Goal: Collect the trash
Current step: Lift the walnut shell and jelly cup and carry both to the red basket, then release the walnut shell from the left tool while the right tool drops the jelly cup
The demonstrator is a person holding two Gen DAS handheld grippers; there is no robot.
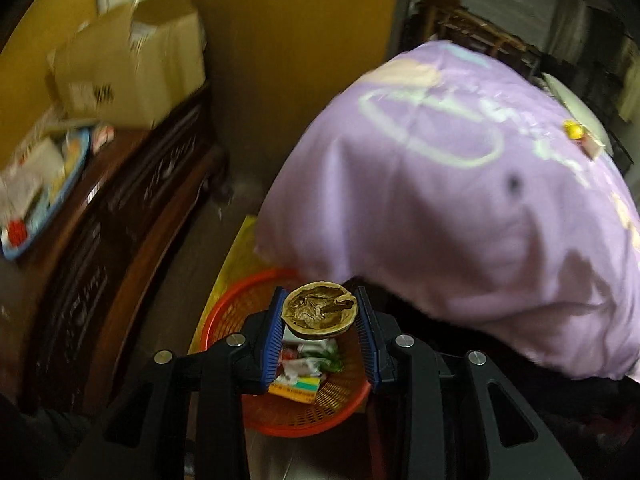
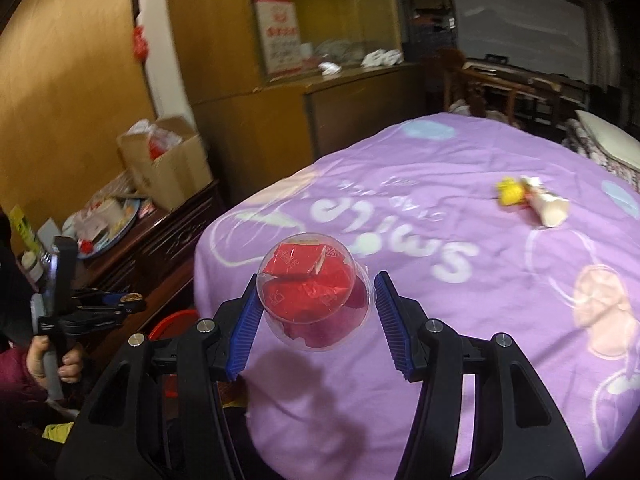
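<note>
A red mesh basket (image 1: 320, 404) on the floor holds wrappers and a small carton (image 1: 298, 390), partly hidden by the left gripper (image 1: 320, 314), its jaws clamped on a brown paper cup (image 1: 319, 312). The right gripper (image 2: 316, 300) clamps a clear cup (image 2: 316, 294) stuffed with red wrappers over the bed (image 2: 460, 280). At two o'clock, blurred yellow-and-white litter (image 2: 528, 200) lies there.

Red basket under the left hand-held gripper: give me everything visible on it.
The red basket is round, looks like plastic, with perforated mesh walls and a solid rim. It sits upright on the floor beside the purple-covered bed, partly under its overhang. Inside lie crumpled wrappers and a small yellow-green packet. The left hand-held gripper holds a round brown cup above it, not touching.
</note>
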